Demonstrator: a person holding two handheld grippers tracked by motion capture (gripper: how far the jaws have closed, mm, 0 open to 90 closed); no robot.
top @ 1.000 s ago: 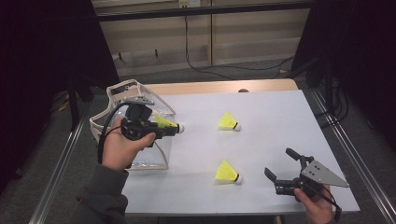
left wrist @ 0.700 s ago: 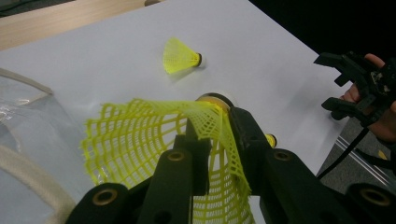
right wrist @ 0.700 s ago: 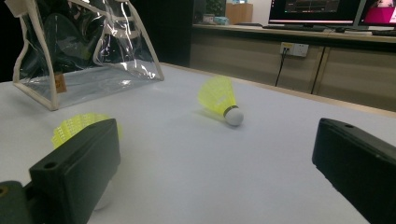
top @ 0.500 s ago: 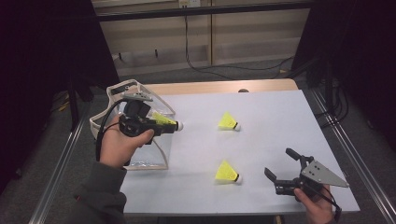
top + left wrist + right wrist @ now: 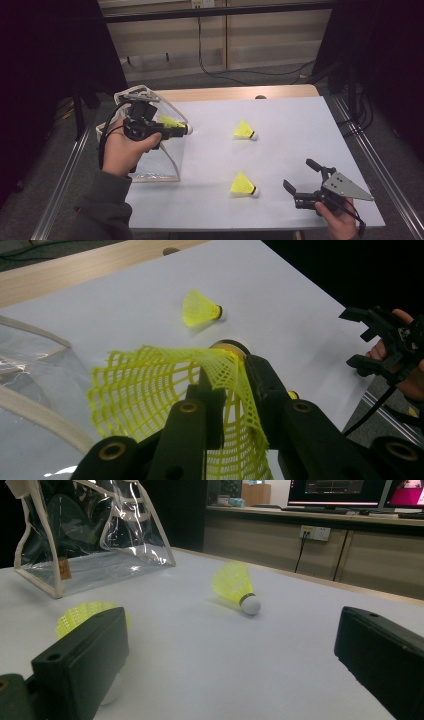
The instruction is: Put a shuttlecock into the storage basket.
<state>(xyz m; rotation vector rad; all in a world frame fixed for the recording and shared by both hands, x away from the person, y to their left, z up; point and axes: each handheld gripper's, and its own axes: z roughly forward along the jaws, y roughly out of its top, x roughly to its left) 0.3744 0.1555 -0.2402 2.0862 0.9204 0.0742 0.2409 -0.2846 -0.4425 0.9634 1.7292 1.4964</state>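
Observation:
My left gripper (image 5: 177, 131) is shut on the mesh skirt of a yellow shuttlecock (image 5: 170, 125), holding it level over the open top of a clear plastic bag (image 5: 155, 162) at the table's left. In the left gripper view the jaws pinch the crumpled skirt (image 5: 150, 395), with the cork end pointing away. A second shuttlecock (image 5: 245, 131) (image 5: 200, 308) (image 5: 235, 587) lies mid-table. A third (image 5: 242, 185) (image 5: 80, 615) lies nearer the front. My right gripper (image 5: 297, 173) (image 5: 230, 630) rests low at the front right, open, with nothing between its jaws.
A white sheet (image 5: 300, 130) covers the table, with a wooden strip (image 5: 225, 93) along the far edge. Metal rails (image 5: 370, 155) run down both sides. The bag's cream-trimmed handles (image 5: 135, 95) stand up behind my left hand. Cabinets and cables lie beyond the table.
The left gripper with its shuttlecock has drifted slightly left and back over the bag. The right gripper and the two lying shuttlecocks have not moved.

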